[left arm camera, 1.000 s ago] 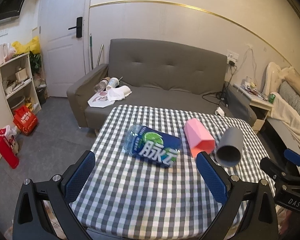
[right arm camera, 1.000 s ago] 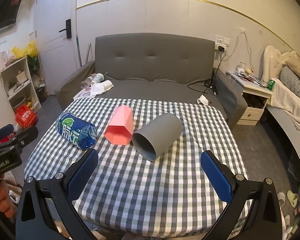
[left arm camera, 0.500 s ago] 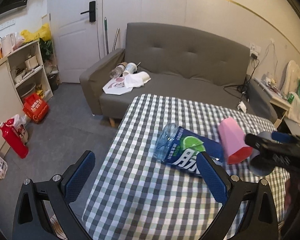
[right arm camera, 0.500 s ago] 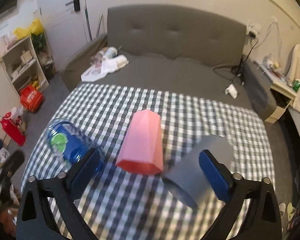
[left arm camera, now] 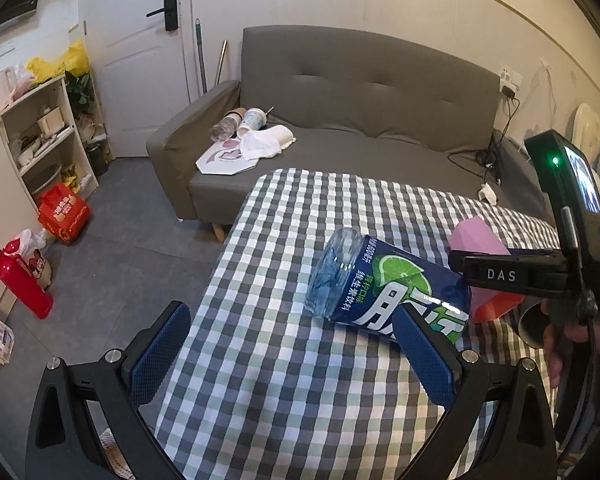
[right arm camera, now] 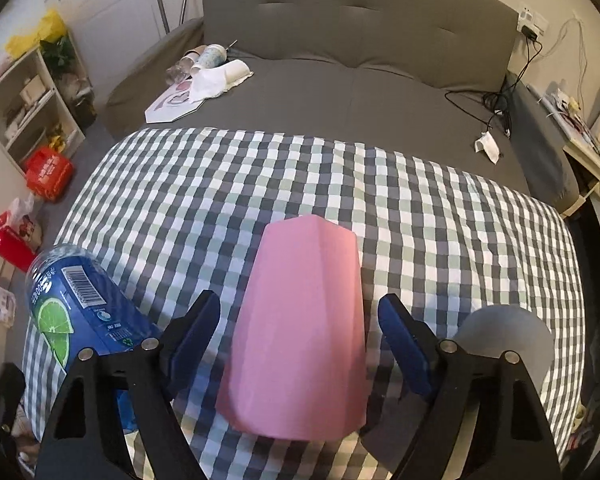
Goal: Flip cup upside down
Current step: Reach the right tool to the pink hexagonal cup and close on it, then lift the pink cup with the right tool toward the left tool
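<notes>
A pink faceted cup [right arm camera: 300,328] lies on its side on the checked tablecloth [right arm camera: 260,184], mouth toward the camera. My right gripper [right arm camera: 299,340] is open, its two blue pads straddling the cup on either side with small gaps. In the left wrist view the pink cup [left arm camera: 478,242] is partly hidden behind the right gripper's body [left arm camera: 512,274]. My left gripper [left arm camera: 294,354] is open and empty above the near left part of the table.
A blue lime drink bottle [right arm camera: 80,320] lies left of the cup; it also shows in the left wrist view [left arm camera: 384,294]. A grey cup [right arm camera: 500,332] lies on its side to the right. A grey sofa [right arm camera: 360,88] stands behind the table.
My right gripper has moved forward and left, from over the grey cup to around the pink cup, with its jaws narrower. The left gripper has drifted left and back.
</notes>
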Demonstrator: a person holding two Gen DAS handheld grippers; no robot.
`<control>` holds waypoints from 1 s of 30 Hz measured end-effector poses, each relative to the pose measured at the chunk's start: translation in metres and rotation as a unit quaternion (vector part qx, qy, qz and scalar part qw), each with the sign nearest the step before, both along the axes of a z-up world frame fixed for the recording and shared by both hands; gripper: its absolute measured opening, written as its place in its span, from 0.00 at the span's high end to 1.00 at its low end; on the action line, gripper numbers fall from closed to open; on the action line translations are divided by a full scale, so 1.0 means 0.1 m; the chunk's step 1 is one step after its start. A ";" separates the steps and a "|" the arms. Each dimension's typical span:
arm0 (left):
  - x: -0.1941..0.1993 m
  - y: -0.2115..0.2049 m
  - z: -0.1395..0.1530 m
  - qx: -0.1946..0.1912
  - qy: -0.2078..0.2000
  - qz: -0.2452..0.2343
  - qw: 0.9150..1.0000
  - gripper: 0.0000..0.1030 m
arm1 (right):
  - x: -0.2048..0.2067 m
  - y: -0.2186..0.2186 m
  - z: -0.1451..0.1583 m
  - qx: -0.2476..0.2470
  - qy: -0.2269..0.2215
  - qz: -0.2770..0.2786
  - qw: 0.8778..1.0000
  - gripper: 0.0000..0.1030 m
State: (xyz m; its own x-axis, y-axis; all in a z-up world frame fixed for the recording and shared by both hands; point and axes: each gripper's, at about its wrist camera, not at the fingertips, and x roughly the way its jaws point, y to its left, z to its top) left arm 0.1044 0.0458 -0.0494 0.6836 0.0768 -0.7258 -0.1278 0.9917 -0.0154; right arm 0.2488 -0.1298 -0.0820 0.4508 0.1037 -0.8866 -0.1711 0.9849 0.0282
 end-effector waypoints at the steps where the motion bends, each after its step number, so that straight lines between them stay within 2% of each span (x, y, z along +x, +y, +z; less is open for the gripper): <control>1: 0.00 -0.01 0.00 0.001 0.000 -0.002 1.000 0.00 | 0.02 0.00 0.00 0.000 0.004 0.002 1.000 0.23; 5: -0.01 -0.02 0.01 0.002 -0.003 -0.004 1.000 0.00 | -0.01 -0.05 0.01 0.004 0.014 0.009 1.000 0.33; 9: -0.04 -0.06 0.03 0.007 -0.004 -0.009 1.000 0.00 | -0.05 -0.05 -0.03 0.001 0.030 0.016 0.999 0.37; 12: -0.07 -0.08 0.06 0.009 -0.010 -0.010 1.000 0.00 | -0.09 0.04 -0.03 -0.025 0.022 0.034 0.999 0.38; 17: -0.11 -0.09 0.09 0.018 -0.018 -0.009 1.000 0.00 | -0.23 0.01 0.18 -0.008 0.000 0.025 1.000 0.38; 23: -0.19 -0.10 0.14 0.014 -0.020 -0.005 1.000 0.00 | -0.68 -0.04 0.47 0.011 -0.021 0.019 1.000 0.38; 30: -0.46 -0.18 0.24 0.023 -0.029 -0.015 0.999 0.00 | -1.38 0.03 0.31 0.030 0.000 0.009 1.000 0.38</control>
